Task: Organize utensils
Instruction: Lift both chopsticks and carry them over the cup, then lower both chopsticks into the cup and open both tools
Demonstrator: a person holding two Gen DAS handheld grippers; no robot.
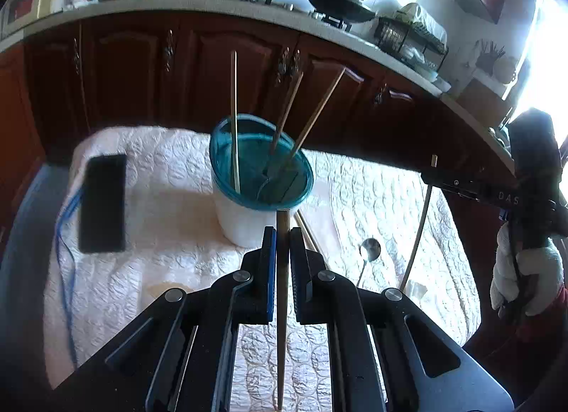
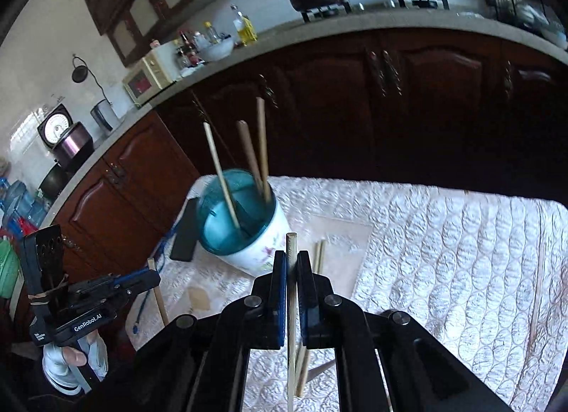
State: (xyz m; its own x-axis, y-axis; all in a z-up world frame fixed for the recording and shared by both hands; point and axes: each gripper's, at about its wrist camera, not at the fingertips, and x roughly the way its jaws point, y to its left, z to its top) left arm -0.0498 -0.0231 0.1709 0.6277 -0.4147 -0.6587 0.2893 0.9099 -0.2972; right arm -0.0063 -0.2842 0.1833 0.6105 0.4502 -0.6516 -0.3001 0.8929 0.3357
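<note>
Inside the cup (image 1: 261, 177) I see three chopsticks (image 1: 233, 121); my left gripper (image 1: 283, 234) and right gripper (image 2: 291, 259) each pinch one more.

Black phone (image 1: 103, 202) on white quilted cloth (image 1: 170, 234), blue cable (image 1: 67, 270), dark cabinets (image 1: 142, 67)

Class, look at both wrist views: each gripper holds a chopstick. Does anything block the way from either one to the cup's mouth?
Nothing visible does. The left gripper and right gripper each clamp a chopstick, with open air up to the cup. Three chopsticks already lean inside, leaving free space at its mouth.
</note>
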